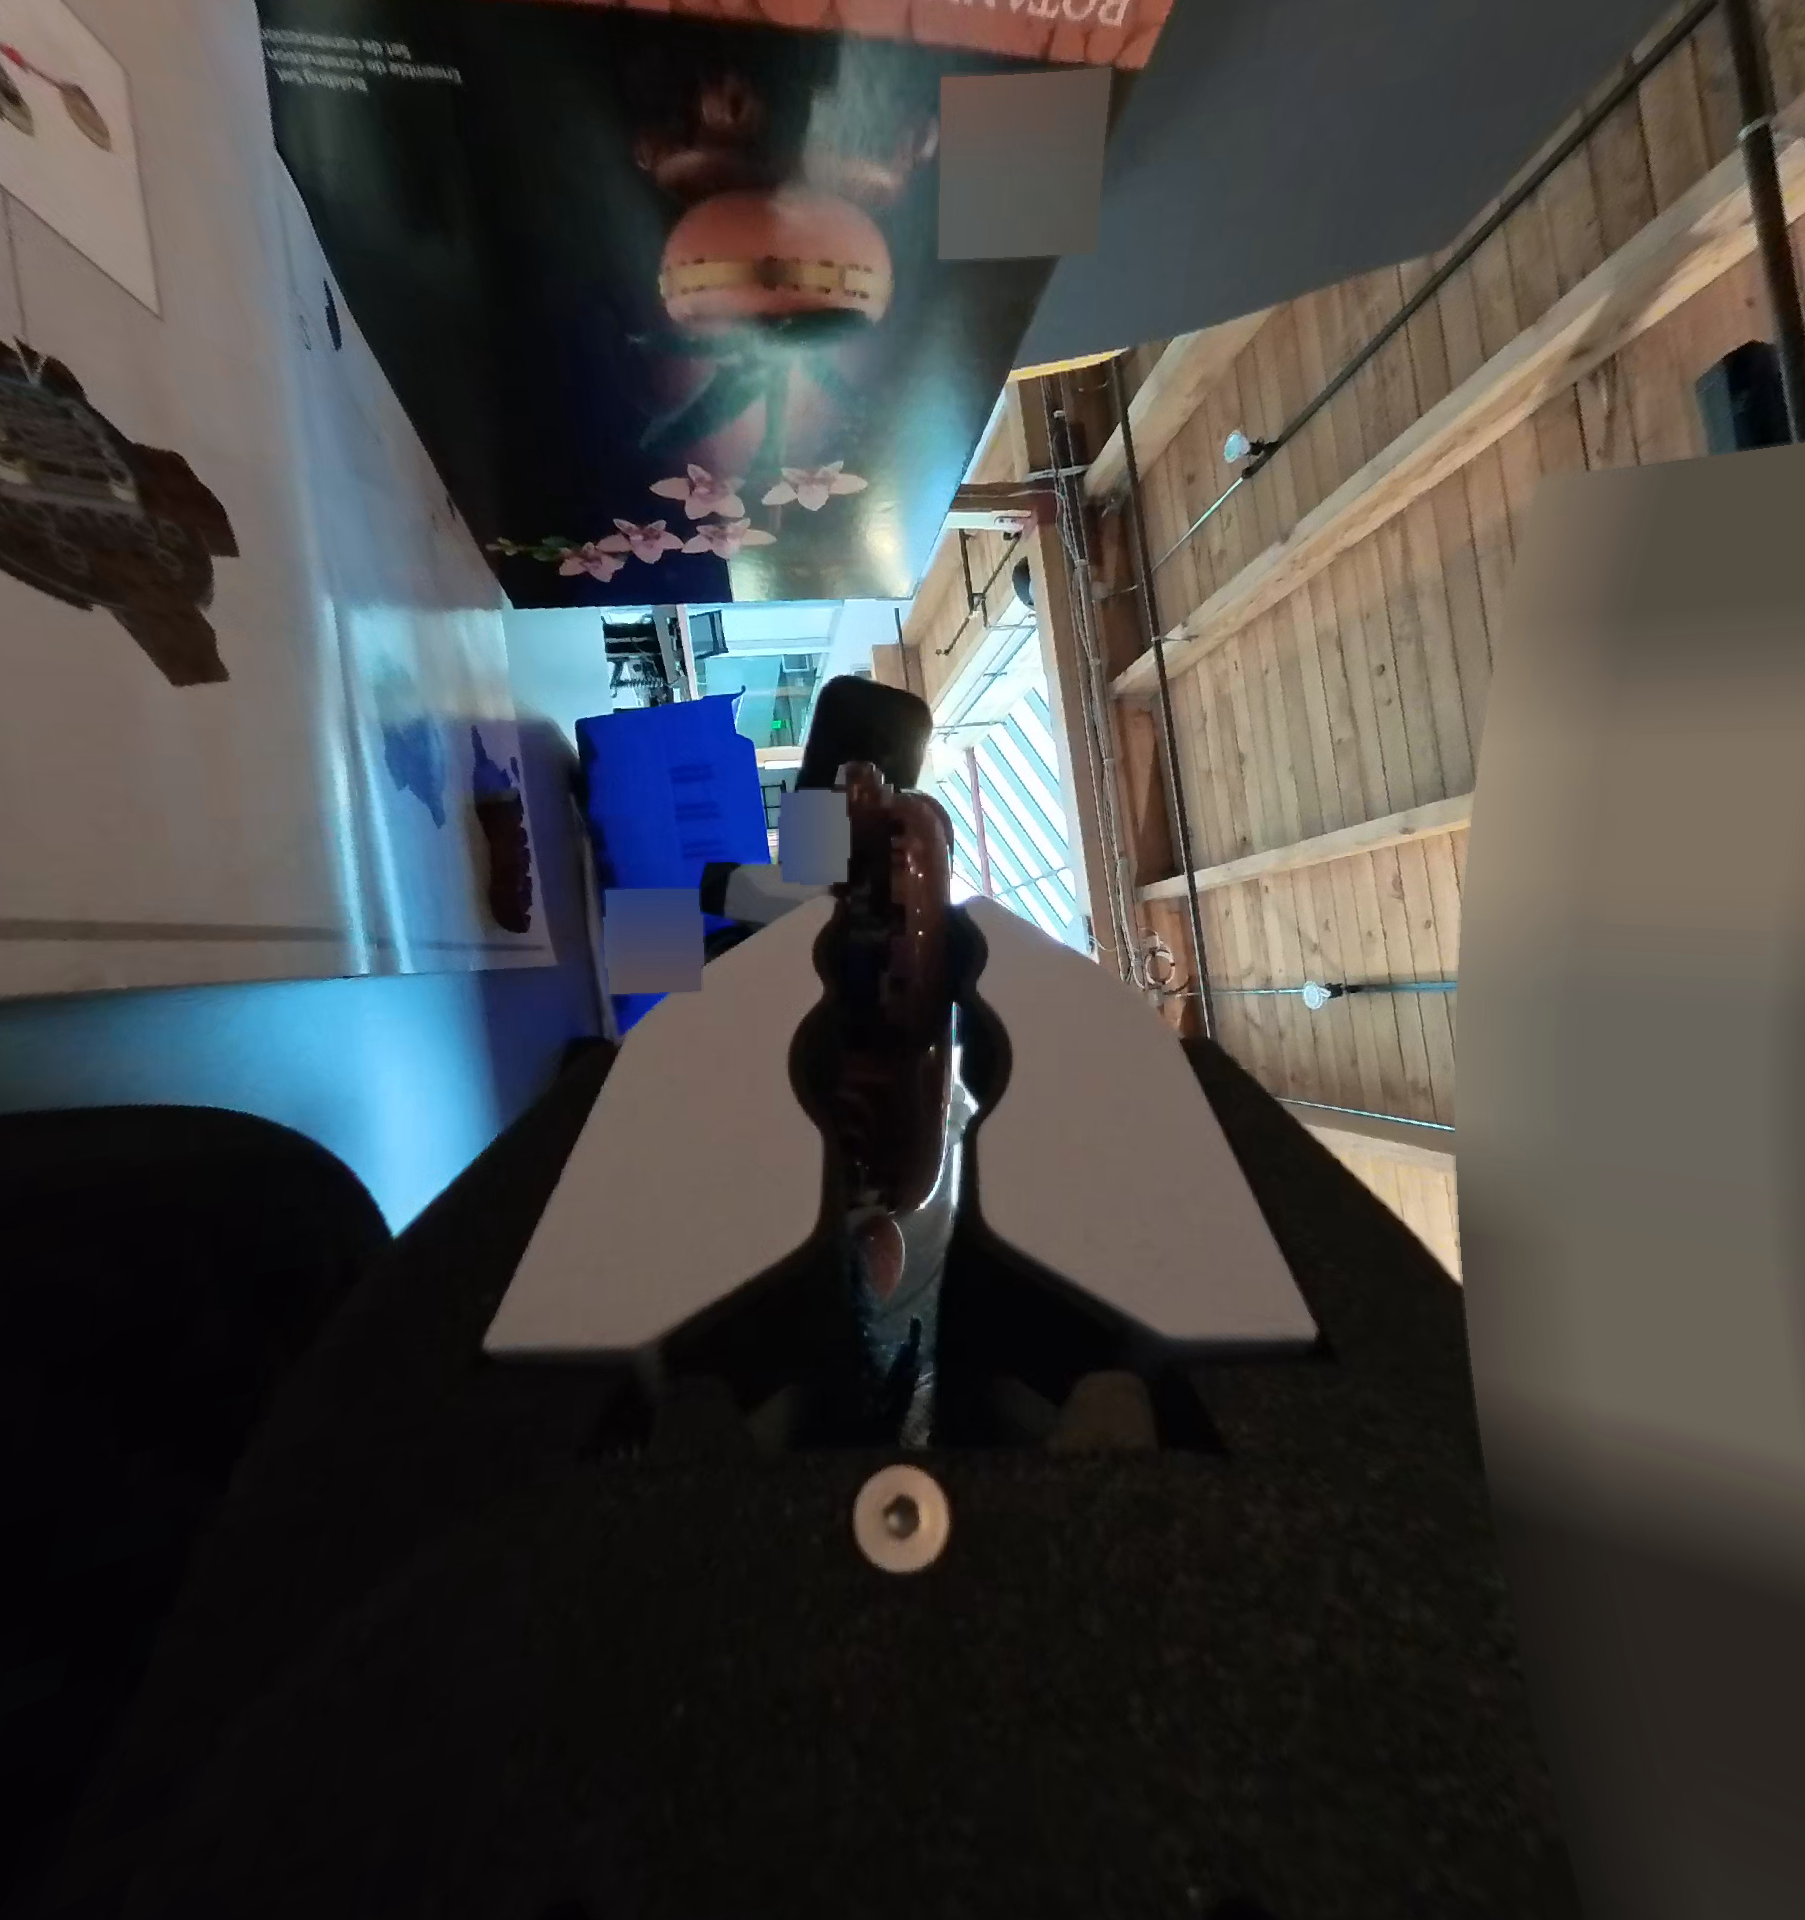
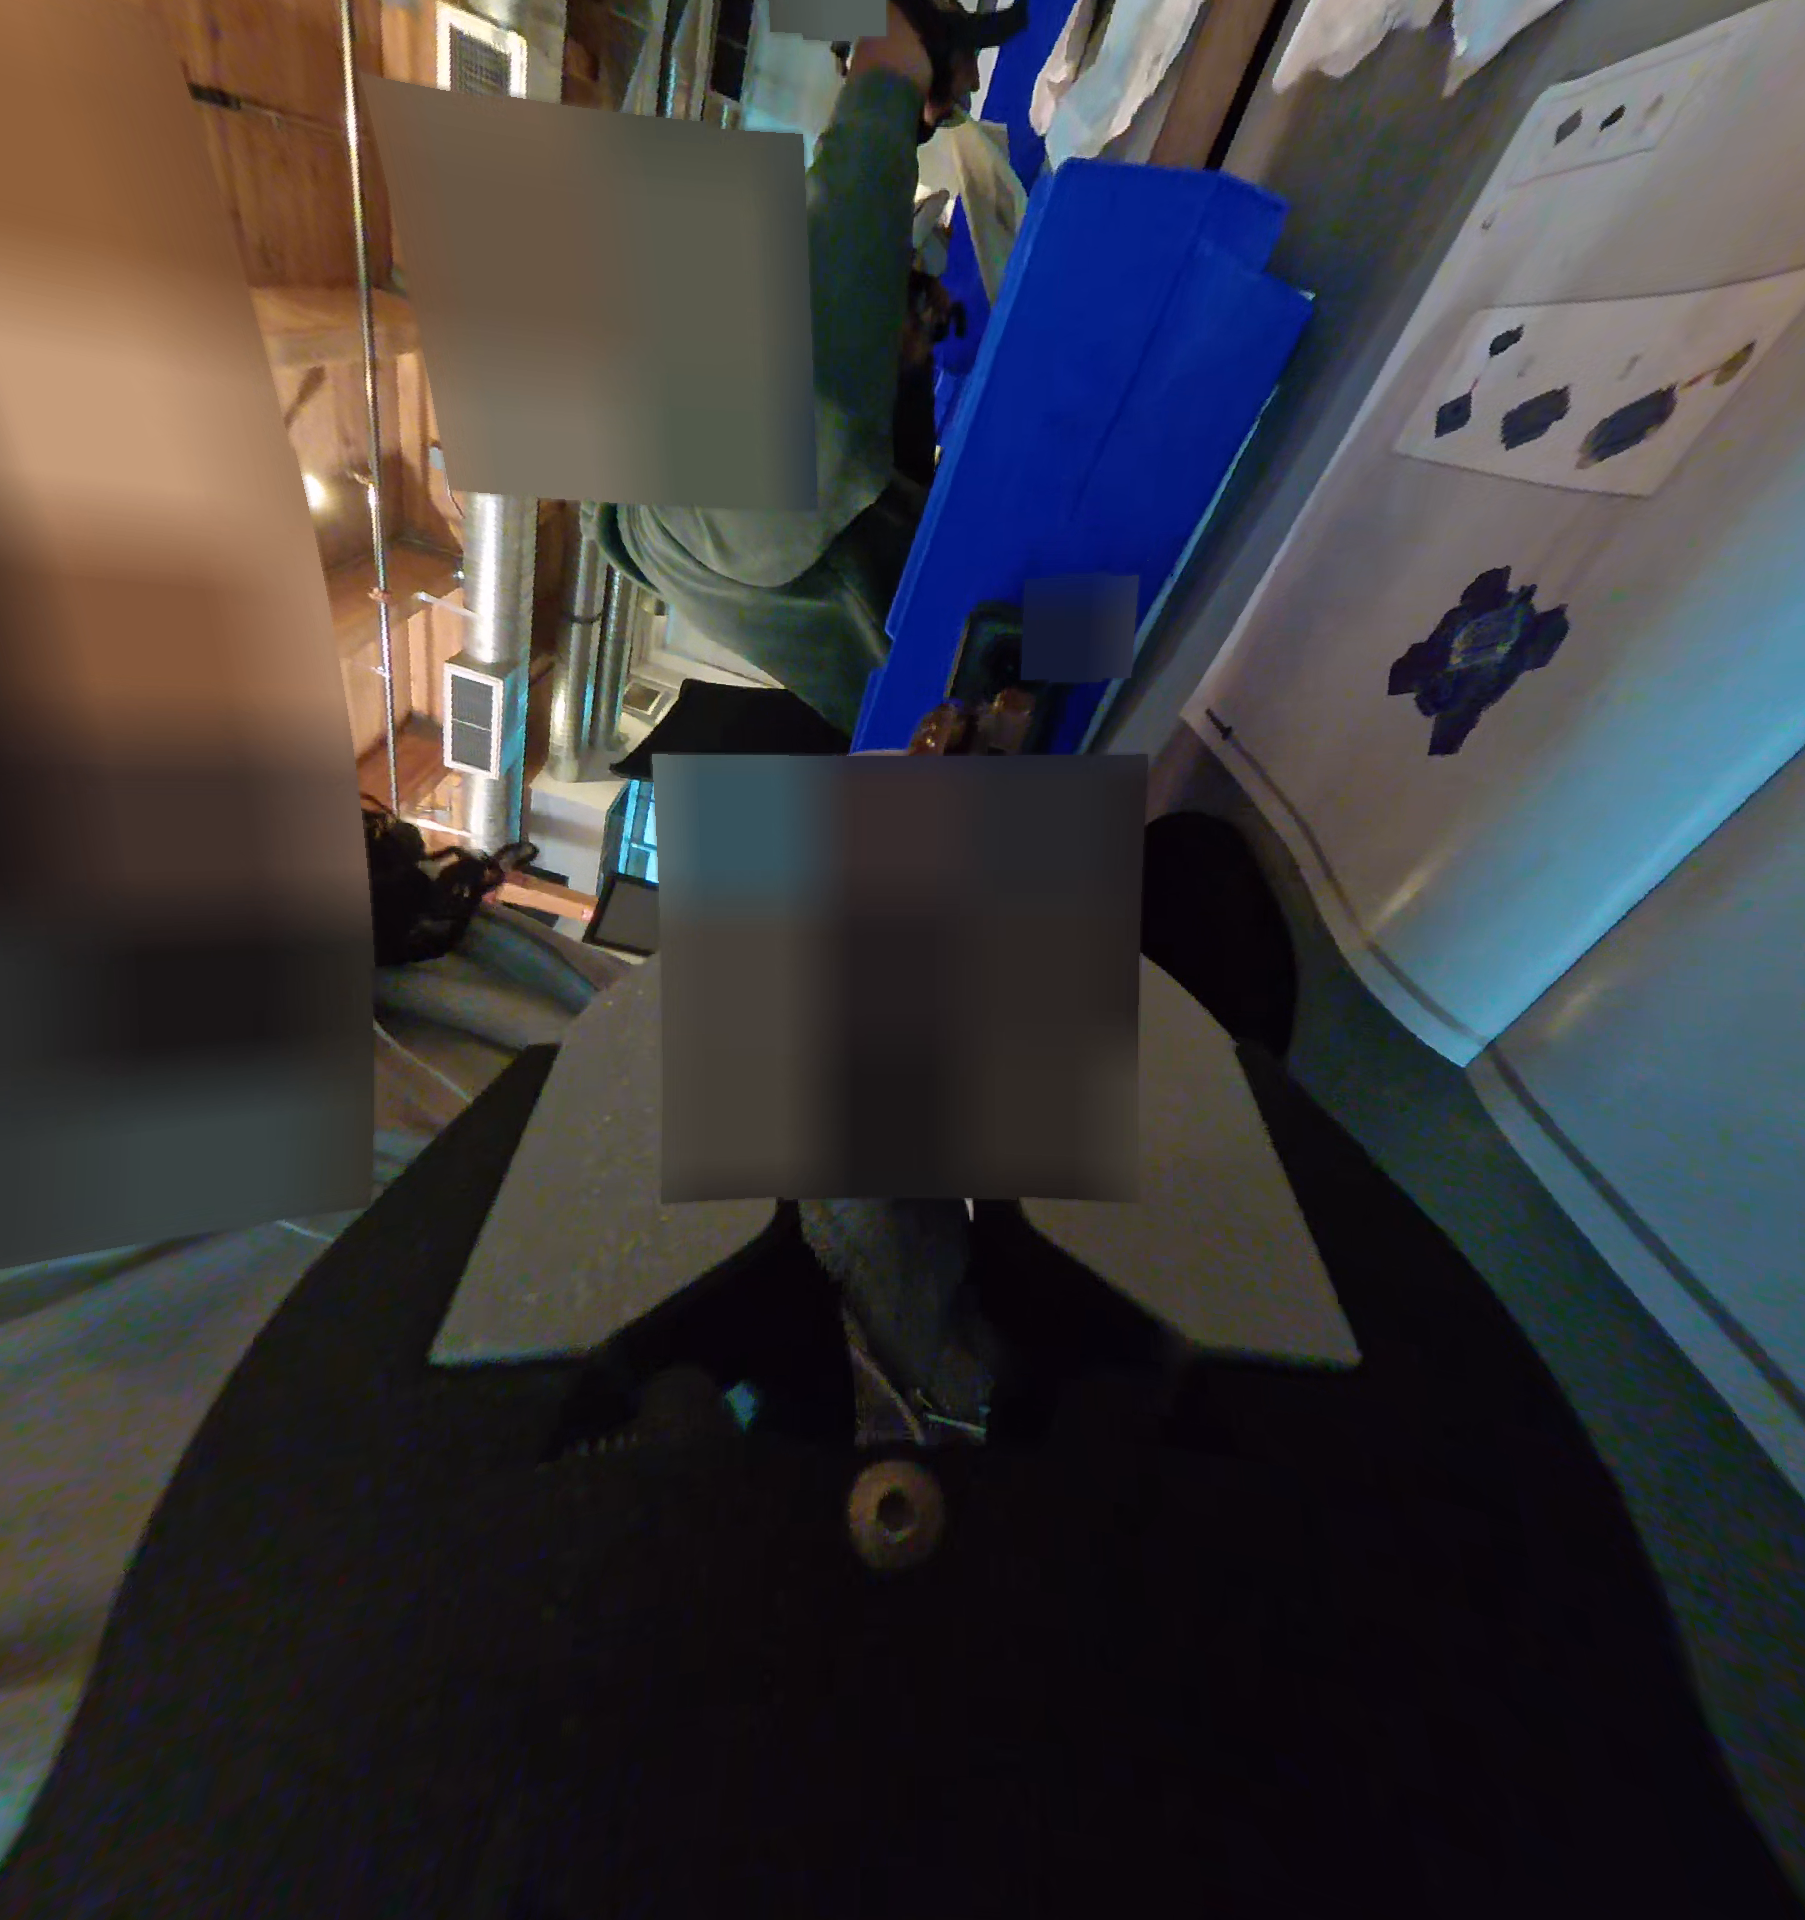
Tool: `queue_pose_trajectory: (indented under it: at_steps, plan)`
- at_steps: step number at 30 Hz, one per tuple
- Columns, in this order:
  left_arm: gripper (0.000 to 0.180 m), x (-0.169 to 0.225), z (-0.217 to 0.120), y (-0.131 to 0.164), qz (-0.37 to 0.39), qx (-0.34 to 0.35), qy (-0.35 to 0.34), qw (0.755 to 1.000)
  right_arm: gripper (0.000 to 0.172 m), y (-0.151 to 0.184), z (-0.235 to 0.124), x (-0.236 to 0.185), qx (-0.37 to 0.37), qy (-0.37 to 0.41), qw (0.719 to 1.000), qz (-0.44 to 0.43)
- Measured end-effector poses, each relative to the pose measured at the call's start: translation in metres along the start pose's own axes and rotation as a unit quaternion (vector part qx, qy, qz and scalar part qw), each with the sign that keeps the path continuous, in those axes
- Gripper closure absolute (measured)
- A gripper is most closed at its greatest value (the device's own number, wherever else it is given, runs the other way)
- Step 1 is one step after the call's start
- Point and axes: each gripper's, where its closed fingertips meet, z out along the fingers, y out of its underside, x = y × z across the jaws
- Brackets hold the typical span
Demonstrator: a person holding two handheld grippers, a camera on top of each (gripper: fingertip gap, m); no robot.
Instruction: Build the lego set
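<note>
Brown bumpy piece (image 1: pixel 893 997) sits clamped in your left tool (image 1: pixel 893 935), its long axis running straight out past the fingertips toward the blue bin (image 1: pixel 669 821). Your right tool (image 2: pixel 898 977) is masked at the tips, so you cannot tell its state.

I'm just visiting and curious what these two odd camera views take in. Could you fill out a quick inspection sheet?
Surface: pale table with printed picture sheets.
Job's things: brown knobbly piece.
Clutter: blue bins, dark flower box.
Grippers: left gripper clamps the brown piece; right gripper fingertips hidden behind a blur patch.
Cables: wires on the wooden ceiling.
Surroundings: person in green sleeve, metal duct.
</note>
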Motion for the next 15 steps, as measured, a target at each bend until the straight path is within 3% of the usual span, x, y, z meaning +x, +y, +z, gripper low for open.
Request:
queue_pose_trajectory:
  at_steps: [6,9,15]
  plan:
    - [0.163,-0.001,-0.001,0.008,0.020,-0.029,-0.003,0.999,0.107,-0.012,-0.013,0.005,-0.055,0.047,0.996,-0.058]
    - [0.163,-0.002,0.002,0.021,0.028,-0.062,-0.002,0.998,0.110,-0.010,-0.004,0.005,-0.134,0.040,0.988,-0.071]
    - [0.163,-0.002,0.002,0.030,0.041,-0.092,0.001,0.995,0.126,0.009,0.014,0.007,-0.219,-0.019,0.975,0.023]
